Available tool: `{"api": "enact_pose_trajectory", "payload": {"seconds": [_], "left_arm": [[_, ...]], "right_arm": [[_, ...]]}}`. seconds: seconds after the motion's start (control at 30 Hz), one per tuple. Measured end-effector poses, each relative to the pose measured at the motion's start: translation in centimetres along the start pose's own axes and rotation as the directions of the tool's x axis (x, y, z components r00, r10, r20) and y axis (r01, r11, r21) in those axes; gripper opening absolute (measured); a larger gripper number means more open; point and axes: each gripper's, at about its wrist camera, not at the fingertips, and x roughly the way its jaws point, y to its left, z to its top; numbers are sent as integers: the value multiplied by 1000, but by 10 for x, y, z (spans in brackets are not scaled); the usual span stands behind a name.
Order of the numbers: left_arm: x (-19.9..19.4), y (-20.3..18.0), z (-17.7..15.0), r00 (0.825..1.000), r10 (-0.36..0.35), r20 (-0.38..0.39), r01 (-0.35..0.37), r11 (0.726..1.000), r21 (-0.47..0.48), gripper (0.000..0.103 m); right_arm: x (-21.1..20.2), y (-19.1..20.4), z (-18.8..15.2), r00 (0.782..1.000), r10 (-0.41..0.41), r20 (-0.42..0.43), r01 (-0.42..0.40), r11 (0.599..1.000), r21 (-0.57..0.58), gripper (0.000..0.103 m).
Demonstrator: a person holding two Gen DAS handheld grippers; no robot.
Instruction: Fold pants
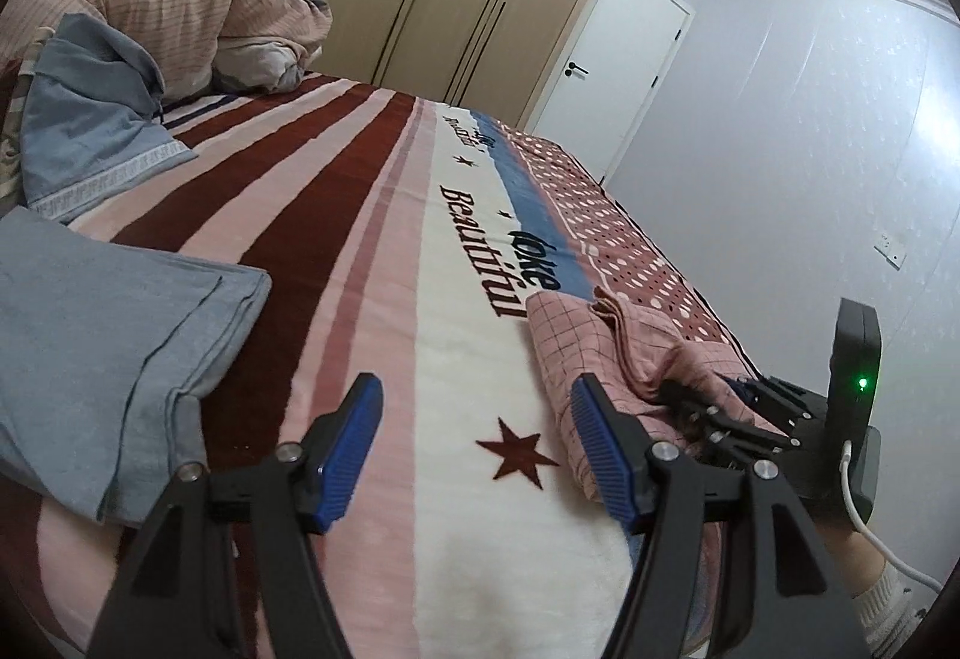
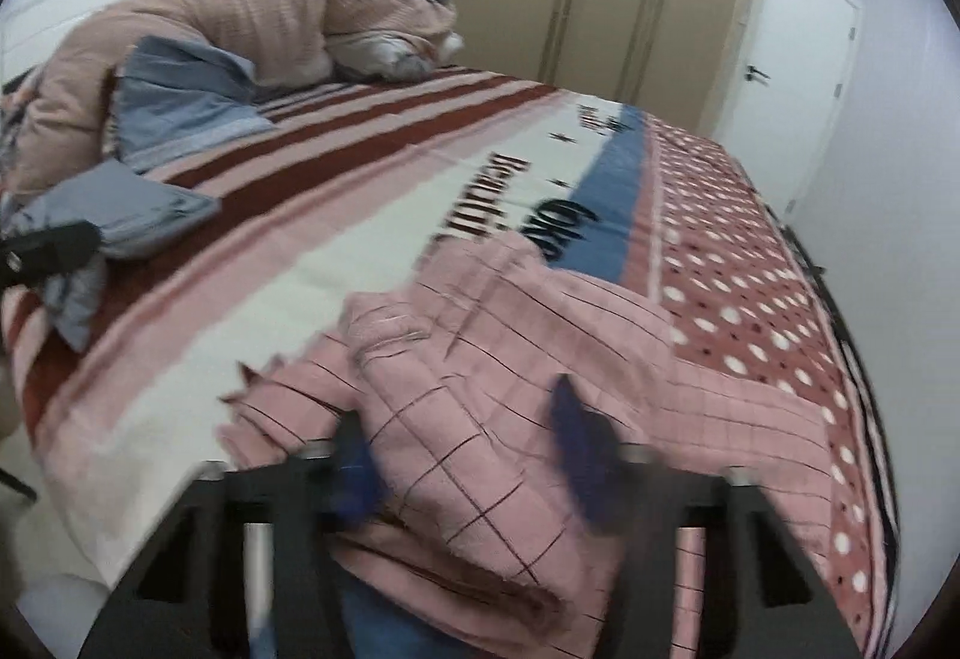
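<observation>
- Lying on the bed blanket, the pink checked pants [image 2: 510,335] sit bunched and layered along the far-right edge of the white stripe [image 1: 468,299], spilling from it onto the blue band and the dotted border.
- Their long axis seems to run the same way as the white stripe, from the near edge of the bed up toward the black lettering. The near end is the thicker, doubled part.
- The right gripper [image 2: 462,419] is right over that near end, with pink cloth bulging up between its two fingers. The view is smeared, so I cannot tell whether the pads are pinching the cloth or only straddling it.
- The left gripper [image 1: 474,389] hangs above the near end of the white stripe with its fingers spread and nothing between them. The pants lie just off its right finger, close but apart.
- A grey folded garment [image 1: 108,311] lies well off on the other side of the white stripe, across the dark red bands, and looks to be no part of this fold.
- The right hand is clearly the nearer one. The next move probably depends on the left hand crossing the white stripe toward the pants, so both hands work on the same long side.
- The loose layers could slide apart if only one end is lifted.
</observation>
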Motion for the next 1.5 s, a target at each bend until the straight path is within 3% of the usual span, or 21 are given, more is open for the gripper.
{"api": "enact_pose_trajectory", "payload": {"seconds": [0.03, 0.23, 0.3, 0.43, 0.63, 0.77, 0.83, 0.9, 0.93, 0.97, 1.0, 1.03, 1.07, 1.33, 1.43, 1.5], "left_arm": [[0, -1, 0, 1000, -2, 0, 2, 1000, 1, 61], [-2, -13, 1, 1000, -8, 7, 7, 1000, 20, 61], [-2, -18, 2, 1000, -6, 7, 6, 1000, 28, 61], [1, -28, 3, 1000, -6, 0, 6, 999, 44, 61], [13, -45, 0, 999, -12, -30, 14, 998, 68, 61], [18, -53, -1, 999, -20, -40, 23, 997, 80, 61], [19, -55, -1, 999, -23, -39, 26, 996, 81, 61], [19, -57, 0, 999, -25, -38, 28, 996, 81, 61], [20, -57, 0, 999, -27, -39, 30, 996, 80, 61], [21, -58, 0, 999, -29, -42, 33, 996, 80, 61], [22, -58, 0, 998, -31, -47, 35, 996, 82, 61], [23, -58, 0, 998, -31, -51, 35, 996, 85, 61], [25, -59, 0, 998, -30, -57, 35, 995, 90, 61], [47, -75, 4, 987, -107, -118, 122, 984, 133, 61], [58, -88, 12, 978, -156, -138, 181, 966, 187, 61], [71, -98, 17, 971, -172, -165, 207, 952, 225, 61]], "right_arm": [[-3, -5, -2, 1000, -24, 9, 24, 1000, 11, 12], [-37, -60, -19, 989, -126, 74, 110, 975, 191, 11], [-45, -80, -27, 985, -159, 65, 139, 962, 235, 11], [-50, -118, -51, 989, -149, 22, 133, 929, 345, 11], [-52, -146, -84, 999, -18, 29, 3, 883, 469, 19], [-52, -160, -90, 981, 154, 117, -193, 816, 544, 50], [-47, -166, -87, 970, 202, 135, -243, 787, 567, 56], [-41, -167, -81, 973, 197, 118, -229, 784, 577, 56], [-39, -166, -77, 977, 183, 108, -211, 791, 575, 56], [-36, -164, -73, 984, 156, 90, -179, 809, 560, 50], [-34, -161, -70, 988, 133, 80, -155, 822, 549, 27], [-34, -159, -69, 993, 100, 66, -120, 839, 532, 12], [-36, -158, -68, 995, 74, 62, -96, 850, 518, 5], [-54, -180, -100, 1000, -30, 7, 22, 838, 546, 4], [-65, -187, -97, 999, 6, 48, -32, 836, 548, 8], [-67, -186, -81, 997, 24, 72, -57, 865, 498, 13]]}}
